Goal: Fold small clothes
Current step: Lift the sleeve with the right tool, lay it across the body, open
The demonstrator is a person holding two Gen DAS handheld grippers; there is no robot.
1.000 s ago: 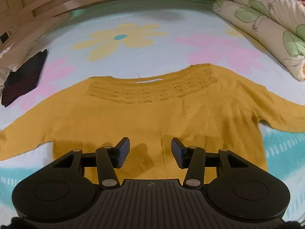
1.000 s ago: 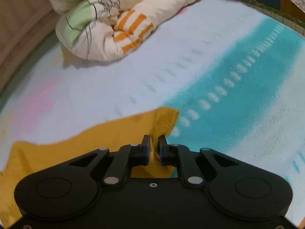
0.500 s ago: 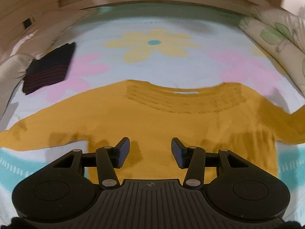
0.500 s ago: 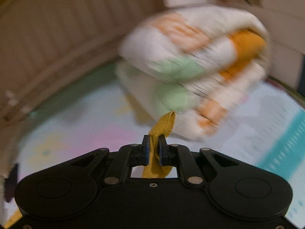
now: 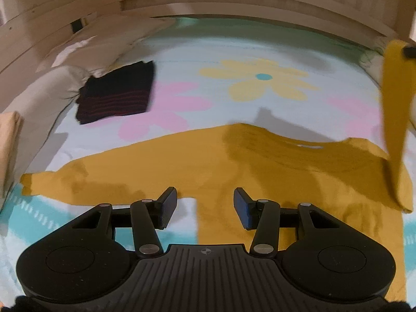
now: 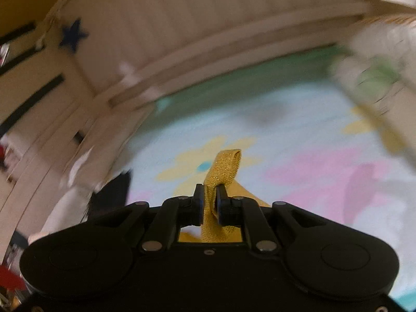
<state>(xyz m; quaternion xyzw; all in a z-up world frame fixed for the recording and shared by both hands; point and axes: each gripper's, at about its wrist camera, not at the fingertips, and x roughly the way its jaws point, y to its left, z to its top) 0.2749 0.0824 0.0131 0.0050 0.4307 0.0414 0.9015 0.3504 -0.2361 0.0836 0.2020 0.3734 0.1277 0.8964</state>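
A mustard yellow sweater [image 5: 260,166] lies flat on the flowered bedsheet [image 5: 260,52], neckline away from me. My left gripper [image 5: 205,206] is open and empty, low over the sweater's left side near its hem. My right gripper [image 6: 210,202] is shut on the cuff of the sweater's right sleeve [image 6: 223,171] and holds it high in the air. That lifted sleeve [image 5: 395,109] hangs as a strip at the right edge of the left wrist view. The sweater's left sleeve [image 5: 52,182] lies spread out to the left.
A folded dark striped garment [image 5: 117,96] lies at the back left of the bed. A beige pillow [image 5: 44,91] and wooden bed rails [image 5: 208,2] border the far and left sides. A rolled floral quilt [image 6: 377,72] lies at the right.
My right gripper has lifted the sleeve cuff off the bed and swung it up and leftward over the sweater. My left gripper has shifted left along the sweater and stays open.
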